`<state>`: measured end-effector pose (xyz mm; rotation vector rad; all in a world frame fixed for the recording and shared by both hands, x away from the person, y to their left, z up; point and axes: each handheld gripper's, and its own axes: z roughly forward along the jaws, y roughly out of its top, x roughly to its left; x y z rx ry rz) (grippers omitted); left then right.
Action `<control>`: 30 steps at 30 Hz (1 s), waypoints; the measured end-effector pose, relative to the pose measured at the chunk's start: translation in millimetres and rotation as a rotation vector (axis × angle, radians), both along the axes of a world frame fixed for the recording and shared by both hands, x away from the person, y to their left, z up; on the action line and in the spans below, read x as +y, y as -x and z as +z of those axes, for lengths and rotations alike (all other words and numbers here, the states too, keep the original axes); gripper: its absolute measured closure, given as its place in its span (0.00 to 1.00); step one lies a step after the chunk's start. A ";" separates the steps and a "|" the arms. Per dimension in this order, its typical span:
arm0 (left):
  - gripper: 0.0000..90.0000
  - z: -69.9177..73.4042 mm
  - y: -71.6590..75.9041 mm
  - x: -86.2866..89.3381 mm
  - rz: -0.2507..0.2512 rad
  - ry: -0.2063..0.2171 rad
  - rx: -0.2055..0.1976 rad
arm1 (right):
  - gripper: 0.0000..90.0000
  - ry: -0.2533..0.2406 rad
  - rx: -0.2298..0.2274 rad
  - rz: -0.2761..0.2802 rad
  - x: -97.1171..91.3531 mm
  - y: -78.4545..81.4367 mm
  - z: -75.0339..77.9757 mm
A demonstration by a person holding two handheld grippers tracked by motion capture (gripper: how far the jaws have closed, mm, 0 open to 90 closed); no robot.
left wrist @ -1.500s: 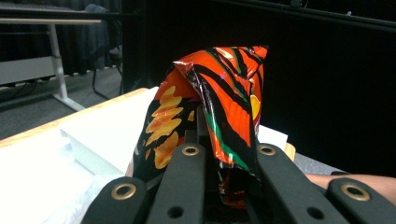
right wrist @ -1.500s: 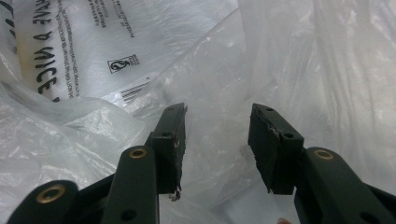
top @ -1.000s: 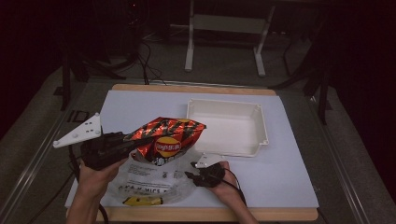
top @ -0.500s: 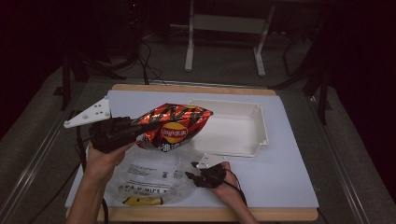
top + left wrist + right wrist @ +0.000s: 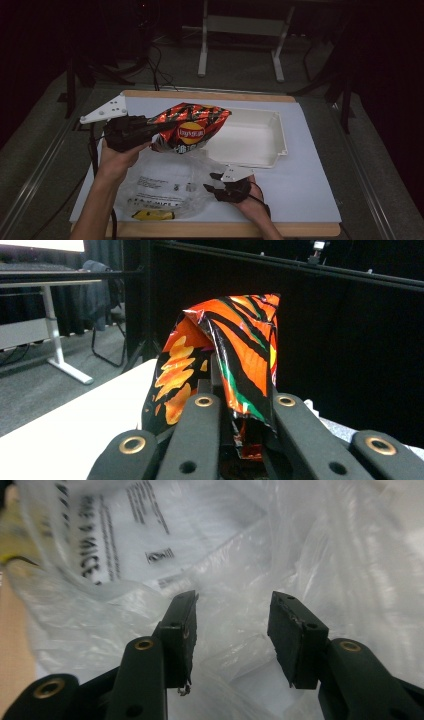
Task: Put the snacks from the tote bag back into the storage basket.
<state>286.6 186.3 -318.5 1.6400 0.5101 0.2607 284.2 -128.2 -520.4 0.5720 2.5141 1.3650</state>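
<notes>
**Chip bag held over the table, plastic bag at the open right gripper**

The left gripper (image 5: 150,131) is clamped on one end of the chip bag (image 5: 192,131), holding it off the table (image 5: 310,200). In the left gripper view the bag's crumpled end (image 5: 235,355) sits pinched between the jaws. The tray (image 5: 250,140) lies at the bag's 3 o'clock, just beside it. The plastic bag (image 5: 165,185) lies flat at the chip bag's 6 o'clock. The right gripper (image 5: 212,182), at the plastic bag's 3 o'clock edge, has its jaws apart, with crinkled film (image 5: 230,625) between them, unpressed.
</notes>
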 end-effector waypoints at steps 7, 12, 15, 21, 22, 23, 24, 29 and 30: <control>0.98 2.8 -8.8 -3.1 -0.010 -0.001 -0.001 | 0.61 -0.027 -0.012 0.008 -14.1 4.2 8.2; 0.98 2.4 -16.7 -9.9 -0.018 -0.007 0.003 | 0.62 -0.022 0.003 -0.010 -25.6 4.9 7.1; 0.98 2.2 -19.8 -12.1 -0.018 -0.006 0.006 | 0.63 -0.023 0.003 -0.017 -31.6 6.6 6.8; 0.98 1.3 -29.6 -17.3 -0.020 -0.002 0.015 | 0.66 -0.027 0.012 -0.030 -41.8 8.2 5.2; 0.98 1.2 -33.0 -19.2 -0.018 -0.002 0.017 | 0.67 -0.032 0.014 -0.034 -46.2 7.6 4.0; 0.98 1.2 -33.0 -19.2 -0.018 -0.002 0.017 | 0.67 -0.032 0.014 -0.034 -46.2 7.6 4.0; 0.98 1.2 -36.3 -21.1 -0.018 -0.003 0.018 | 0.68 -0.032 0.016 -0.039 -49.5 7.3 3.3; 0.98 0.3 -42.7 -25.4 -0.023 0.000 0.023 | 0.68 -0.028 0.010 -0.057 -56.1 5.3 0.8; 0.98 -0.1 -44.5 -26.4 -0.026 -0.003 0.024 | 0.68 -0.028 0.010 -0.057 -56.1 5.3 0.8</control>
